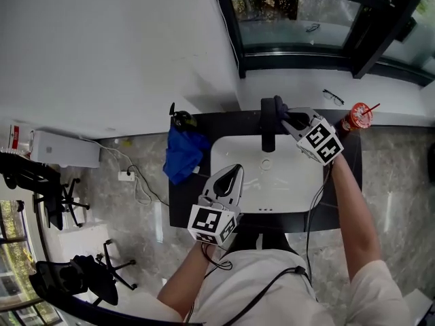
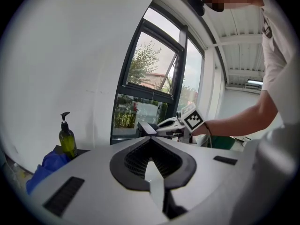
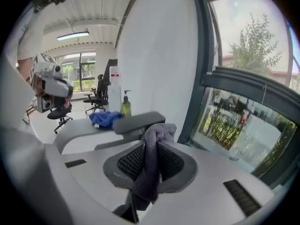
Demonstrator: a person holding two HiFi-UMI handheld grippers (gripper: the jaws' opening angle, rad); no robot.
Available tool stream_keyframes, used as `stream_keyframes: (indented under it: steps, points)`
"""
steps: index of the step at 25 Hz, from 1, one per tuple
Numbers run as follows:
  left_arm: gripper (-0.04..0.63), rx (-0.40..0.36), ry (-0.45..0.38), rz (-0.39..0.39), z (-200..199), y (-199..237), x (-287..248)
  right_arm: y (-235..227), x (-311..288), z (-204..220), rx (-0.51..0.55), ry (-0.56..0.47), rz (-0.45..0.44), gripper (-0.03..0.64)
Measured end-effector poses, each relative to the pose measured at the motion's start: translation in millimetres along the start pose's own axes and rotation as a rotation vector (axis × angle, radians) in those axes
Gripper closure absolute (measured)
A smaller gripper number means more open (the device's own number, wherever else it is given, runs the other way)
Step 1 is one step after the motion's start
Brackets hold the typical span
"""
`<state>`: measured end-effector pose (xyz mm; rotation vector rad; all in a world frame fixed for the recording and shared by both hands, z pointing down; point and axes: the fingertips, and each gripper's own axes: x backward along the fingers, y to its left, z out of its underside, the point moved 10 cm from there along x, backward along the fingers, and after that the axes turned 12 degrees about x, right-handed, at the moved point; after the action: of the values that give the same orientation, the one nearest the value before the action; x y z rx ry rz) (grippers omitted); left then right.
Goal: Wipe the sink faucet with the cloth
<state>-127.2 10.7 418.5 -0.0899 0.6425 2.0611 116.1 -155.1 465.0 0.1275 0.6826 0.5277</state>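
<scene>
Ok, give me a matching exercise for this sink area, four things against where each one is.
Things:
1 grey cloth
2 blue cloth
3 red cup
4 soap bottle

Places:
A back right of the counter
B clamped in the right gripper
C back left of the counter
D heaped on the counter, left of the sink

Pairs: 1-B, 2-D, 3-A, 4-C

Faucet (image 3: 136,122) partly behind cloth (image 3: 151,165) in right gripper (image 3: 154,143).
</scene>
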Motion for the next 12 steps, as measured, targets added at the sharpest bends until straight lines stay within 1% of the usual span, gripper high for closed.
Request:
stream_keyframes:
  steps: [3,5,7,8,9,10,12]
  points:
    - [0.603,-0.008,0.000,0.012,-1.4,-3.9,-2.1,-4.7,31.1,-30.4,0.009,-0.127,0.039,0.552]
    - [0.603,-0.018,0.001,0.023,-0.9,-5.9,-3.7,-4.8,55.4,-45.2,-0.006,-0.195,0.062,0.552]
    - [0.603,-0.019,-0.005,0.027,-2.2,-4.8,-4.2,-4.4,73.6,-53.0,-0.033,-0.231,0.085,0.552]
    - [0.603,-0.014,-0.009,0.024,-3.2,-3.6,-3.0,-1.7,77.1,-53.9,-0.037,-0.227,0.079,0.552]
    - [0.603,-0.009,-0.012,0.019,-3.2,-2.4,-1.1,3.7,77.6,-53.0,-0.030,-0.212,0.054,0.552]
    - [0.603,-0.005,-0.013,0.014,-2.3,-1.3,1.1,11.3,76.3,-50.8,-0.017,-0.193,0.008,0.552]
    - [0.603,0.001,-0.012,0.004,-0.1,0.6,4.5,30.0,71.6,-45.3,0.003,-0.163,-0.124,0.552]
